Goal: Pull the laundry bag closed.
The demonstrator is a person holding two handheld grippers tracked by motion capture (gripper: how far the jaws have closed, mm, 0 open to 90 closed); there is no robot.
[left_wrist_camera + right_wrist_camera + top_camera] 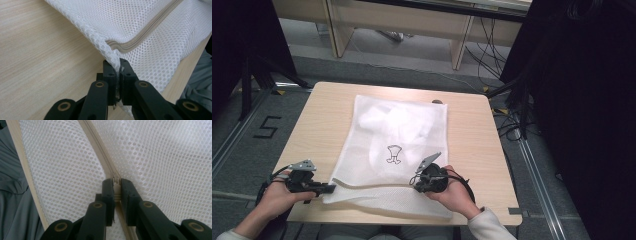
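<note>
mesh bag [397, 150] lies flat on surface [319, 125], light, soft, slips easily | left gripper [117, 72] closed on its corner by the zipper end | right gripper [116, 186] closed on zipper pull [116, 180] | I pull the bag taut, grip the seams only.

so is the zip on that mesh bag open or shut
Cannot tell fully: the zip looks shut ahead of the right gripper, whose fingers pinch its slider on the mesh bag.
</note>
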